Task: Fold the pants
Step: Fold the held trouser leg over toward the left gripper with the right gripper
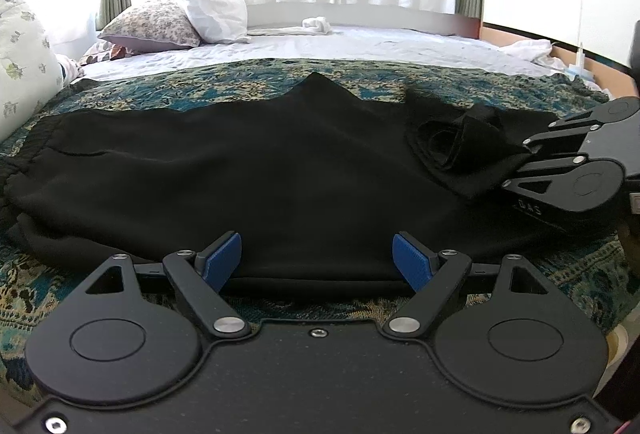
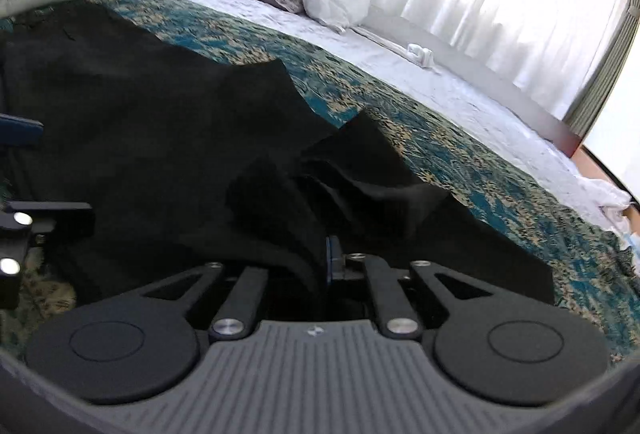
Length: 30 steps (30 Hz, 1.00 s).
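- Lying across my patterned teal bedspread (image 1: 560, 274): black fabric pants (image 1: 240, 174).
- Left gripper (image 1: 318, 260): jaws apart, at the near fold edge.
- Right gripper (image 2: 326, 258): clamped on bunched pant-leg cloth.

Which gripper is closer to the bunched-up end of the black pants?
Right. The right hand-held gripper is shut on the bunched-up end; the left hand-held gripper is open at the pants' near edge, farther off.
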{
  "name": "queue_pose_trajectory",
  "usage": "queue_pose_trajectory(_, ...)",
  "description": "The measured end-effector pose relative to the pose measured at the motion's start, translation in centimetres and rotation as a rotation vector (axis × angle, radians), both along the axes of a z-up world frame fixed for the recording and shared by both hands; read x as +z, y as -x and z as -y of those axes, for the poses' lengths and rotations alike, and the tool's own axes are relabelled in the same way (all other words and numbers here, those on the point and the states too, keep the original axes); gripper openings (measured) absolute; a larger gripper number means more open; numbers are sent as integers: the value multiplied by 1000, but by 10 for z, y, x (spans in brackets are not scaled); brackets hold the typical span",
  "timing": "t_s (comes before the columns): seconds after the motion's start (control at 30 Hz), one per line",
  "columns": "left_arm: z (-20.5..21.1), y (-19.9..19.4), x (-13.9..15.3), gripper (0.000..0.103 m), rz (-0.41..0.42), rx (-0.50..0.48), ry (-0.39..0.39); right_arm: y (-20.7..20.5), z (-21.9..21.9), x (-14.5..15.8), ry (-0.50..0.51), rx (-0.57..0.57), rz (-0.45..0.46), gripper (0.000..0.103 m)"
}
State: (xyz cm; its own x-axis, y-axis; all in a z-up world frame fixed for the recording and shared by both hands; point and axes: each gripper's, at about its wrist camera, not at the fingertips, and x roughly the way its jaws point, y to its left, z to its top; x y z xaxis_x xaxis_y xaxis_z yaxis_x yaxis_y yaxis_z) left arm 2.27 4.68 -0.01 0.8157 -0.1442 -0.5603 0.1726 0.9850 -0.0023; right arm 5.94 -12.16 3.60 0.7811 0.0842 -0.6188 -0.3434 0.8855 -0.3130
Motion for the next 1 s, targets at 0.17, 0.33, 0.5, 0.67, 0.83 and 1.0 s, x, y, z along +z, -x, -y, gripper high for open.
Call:
queue_pose_trajectory(0.17,-11,0,7,83,-19,-21,38,15,-3,4,14,40,20,11)
queue_pose_trajectory(0.33,-34,-5,27,82,-33,13,122,32,-25,-6,99,96,76,33)
queue_pose_trajectory(0.5,-41,-23,51,82,-8,-19,152,44,-40,-8,107,119,116,46)
queue_pose_trajectory(0.67,-19,-54,79,65,0,-181,193,54,-32,2,10,132,120,77)
queue_pose_trajectory(0.83,26,-81,85,22,-72,-360,218,68,-14,13,-136,154,97,87)
queue_pose_trajectory(1.0,83,-84,70,21,-131,-514,150,89,17,17,-220,105,94,93)
